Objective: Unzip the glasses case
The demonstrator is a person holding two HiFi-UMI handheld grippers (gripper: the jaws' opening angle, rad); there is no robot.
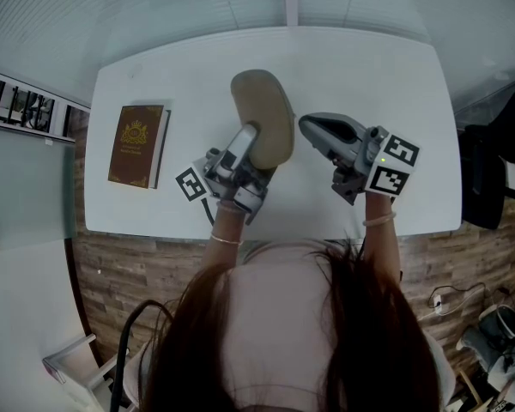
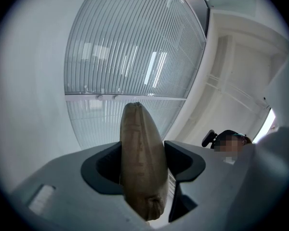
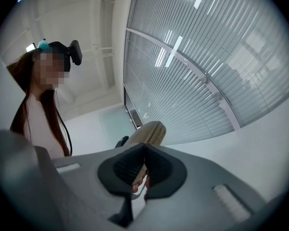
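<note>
Room: white surface point(image 1: 369, 67) with rounded corners, on a wood-effect floor point(image 1: 129, 264), with slatted blinds point(image 2: 135, 52) behind it. Item one: brown hardback book point(image 1: 138, 145) with a gold emblem on its cover, lying flat near the surface's left edge, well apart from everything else. Item two: tan oval glasses case point(image 1: 264, 114), over the middle of the surface, long axis running away from the person and tilted slightly left. Left claw point(image 1: 251, 136): closed firmly on the near end of the glasses case, which stands edge-on between the two dark pads and fills the gap completely, its rounded tip rising well past them in the left gripper view. Left marker cube point(image 1: 190, 184): just left of that hand, over the surface's near edge. Right claw point(image 1: 305, 125): just beside the right edge of the glasses case, pointing left toward it; pads pressed together along their upper length, with a small tab point(image 3: 137, 186), reddish-tan, pinched low between them. The pictures do not settle whether that tab is the zip pull. The case shows directly behind the pads in the right gripper view. Right marker cube point(image 1: 393, 166): at the right wrist, above the surface's near right part.
</note>
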